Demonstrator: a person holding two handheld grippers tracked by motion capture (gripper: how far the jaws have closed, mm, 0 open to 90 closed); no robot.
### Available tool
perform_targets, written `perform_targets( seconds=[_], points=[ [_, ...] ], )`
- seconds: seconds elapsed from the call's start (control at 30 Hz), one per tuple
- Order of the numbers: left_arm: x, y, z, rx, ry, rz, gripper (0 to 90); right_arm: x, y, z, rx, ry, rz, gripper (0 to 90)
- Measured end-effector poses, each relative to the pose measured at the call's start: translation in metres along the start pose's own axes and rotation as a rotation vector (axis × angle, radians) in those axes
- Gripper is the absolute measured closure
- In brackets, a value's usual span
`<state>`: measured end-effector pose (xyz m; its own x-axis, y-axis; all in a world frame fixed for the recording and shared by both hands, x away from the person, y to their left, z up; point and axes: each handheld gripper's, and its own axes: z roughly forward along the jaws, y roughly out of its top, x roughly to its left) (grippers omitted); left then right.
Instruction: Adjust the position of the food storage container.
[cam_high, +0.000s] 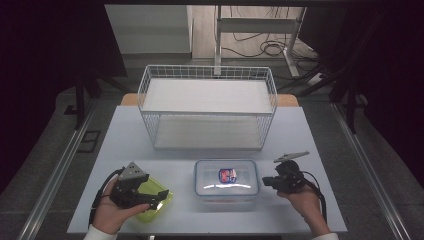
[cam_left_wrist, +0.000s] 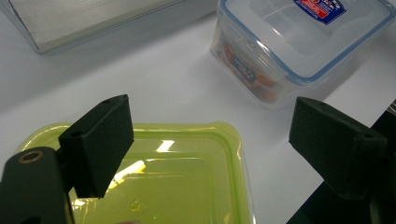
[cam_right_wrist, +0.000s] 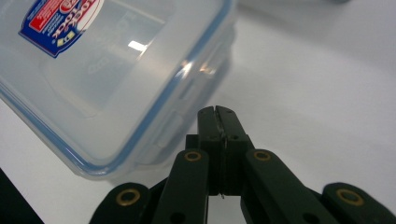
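Two forearms are coming in from the bottom of the high view, each hand carrying a gripper over a pale table (cam_high: 305, 130). On the person's left, the left gripper (cam_high: 159, 198) is hovering above a green lid (cam_high: 159, 204) that is lying flat near the front edge of the table; its jaws are standing wide apart with nothing clamped between them. From the left gripper view, one pad is hanging over the near left part of the green lid (cam_left_wrist: 177, 182) while the other is sitting off to the side, past the lid's edge and over bare table, so the jaws are straddling one corner of it without pressing on it; whether either pad is touching the lid I cannot tell. Just beside the lid, toward the middle of the table, a clear box (cam_high: 226, 180) is sitting with its blue-rimmed lid on and a red and blue sticker on top; something orange and red is showing through its side wall in the left gripper view (cam_left_wrist: 299, 46). On the far side of the box, the right gripper (cam_high: 265, 182) is pointing at the box's side with its jaws clenched together on nothing. Along the right gripper view, the closed tips (cam_right_wrist: 216, 122) are sitting just beside a side clasp of the box (cam_right_wrist: 107, 79), near it but apart. Behind everything, a white wire basket (cam_high: 207, 107) is standing empty-walled across the far half of the table.
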<state>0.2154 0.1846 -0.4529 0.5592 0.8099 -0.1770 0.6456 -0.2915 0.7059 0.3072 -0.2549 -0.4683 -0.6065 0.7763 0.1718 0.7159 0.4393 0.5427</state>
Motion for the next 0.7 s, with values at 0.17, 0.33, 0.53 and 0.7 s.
perform_targets(
  seconds=[0.17, 0.33, 0.53, 0.7],
  points=[
    [-0.001, 0.001, -0.002, -0.011, -0.007, -0.017, 13.5, -0.005, -0.003, -0.015, -0.066, 0.001, 0.023, 89.5],
    [-0.002, 0.002, -0.004, -0.021, -0.017, -0.04, 13.6, -0.005, -0.006, -0.028, -0.135, 0.023, 0.027, 88.6],
    [-0.005, 0.002, -0.004, -0.022, -0.032, -0.052, 13.5, -0.003, -0.019, -0.041, -0.203, 0.065, 0.045, 47.7],
    [-0.004, 0.003, -0.002, -0.034, -0.062, -0.085, 13.1, -0.006, -0.023, -0.046, -0.269, 0.102, 0.094, 33.6]
  ],
)
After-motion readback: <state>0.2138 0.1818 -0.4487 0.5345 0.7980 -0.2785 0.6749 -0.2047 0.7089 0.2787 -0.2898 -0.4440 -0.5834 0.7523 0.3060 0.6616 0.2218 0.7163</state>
